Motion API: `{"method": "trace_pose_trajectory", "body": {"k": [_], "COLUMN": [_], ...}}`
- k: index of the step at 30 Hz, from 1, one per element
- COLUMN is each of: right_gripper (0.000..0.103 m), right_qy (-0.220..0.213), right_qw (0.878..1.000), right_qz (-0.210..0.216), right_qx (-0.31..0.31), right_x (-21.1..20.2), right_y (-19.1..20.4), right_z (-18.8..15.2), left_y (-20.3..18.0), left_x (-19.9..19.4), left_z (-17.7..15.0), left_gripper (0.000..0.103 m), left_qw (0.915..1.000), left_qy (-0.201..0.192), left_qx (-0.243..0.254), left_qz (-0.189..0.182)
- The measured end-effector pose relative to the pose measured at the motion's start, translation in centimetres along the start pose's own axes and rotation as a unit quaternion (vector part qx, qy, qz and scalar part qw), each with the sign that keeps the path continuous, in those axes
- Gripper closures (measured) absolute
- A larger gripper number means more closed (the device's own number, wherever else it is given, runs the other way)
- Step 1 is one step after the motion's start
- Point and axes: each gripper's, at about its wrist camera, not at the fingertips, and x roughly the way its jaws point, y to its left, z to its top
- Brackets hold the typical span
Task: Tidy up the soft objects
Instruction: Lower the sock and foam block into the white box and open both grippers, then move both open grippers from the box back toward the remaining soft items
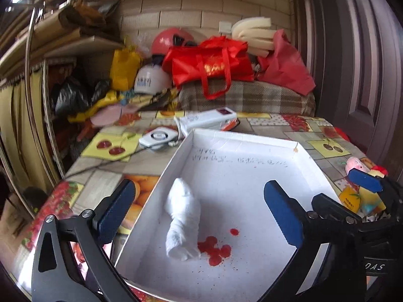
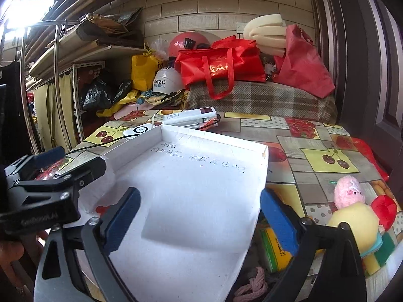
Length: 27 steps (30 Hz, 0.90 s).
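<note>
Left gripper (image 1: 201,211): jaws spread wide with nothing between the pads; it hangs over the near part of the white box
Right gripper (image 2: 201,216): jaws spread wide and empty, straddling the box's right wall, one blue finger inside and one outside
White box (image 1: 252,138): shallow open cardboard tray on the patterned tablecloth (image 1: 105,146); handwriting on the floor near the far wall, red spots on the floor near the front
Rolled white cloth (image 1: 182,221): lies inside the box, left of centre, its near end touching the red spots; clear of both left pads
Plush toy (image 2: 348,192): pink, on the table to the right of the box, outside it, leaning against a pale yellow soft item (image 2: 352,222)
Red soft item (image 2: 384,207): just beside the toy on its right
Sponges (image 2: 273,246): yellow and green, packaged, just outside the box's right wall, behind the right gripper's outer finger
Pink knitted item (image 2: 252,285): at the near table edge, below the sponges
Far edge of table: white remote-like device (image 1: 157,137) and long white carton (image 1: 209,119) just beyond the box
Background: red bag (image 1: 209,63) on a plaid-covered surface against the brick wall
</note>
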Motion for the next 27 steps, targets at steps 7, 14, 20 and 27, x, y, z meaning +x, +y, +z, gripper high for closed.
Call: {"method": "trace_pose_trajectory", "body": {"k": [7,14,20,27], "right_gripper": [0.0,0.0,0.0,0.0], "right_qy": [0.008,0.005,-0.006,-0.035], "right_qw": [1.0,0.999,0.999,0.999], "right_qz": [0.003,0.006,0.01,-0.012], "right_qx": [0.019,0.034,0.044,0.035], "right_x": [0.2,-0.3,-1.6,-4.6], "right_y": [-0.8,-1.1,-1.6,-3.8], "right_z": [0.0,-0.3,-0.8,-1.7], "left_y": [-0.3,0.0,-0.4,-1.4], "left_x": [-0.5,-0.6,-1.2,-2.5], "left_z": [-0.1,-0.1,-0.2,-0.6], "left_gripper": [0.0,0.0,0.0,0.0], "left_qw": [0.9997,0.9996,0.999,0.9977], "left_qy": [-0.016,-0.021,-0.037,-0.06], "left_qx": [0.011,0.004,0.015,0.028], "left_qz": [0.016,0.016,0.02,0.016]}}
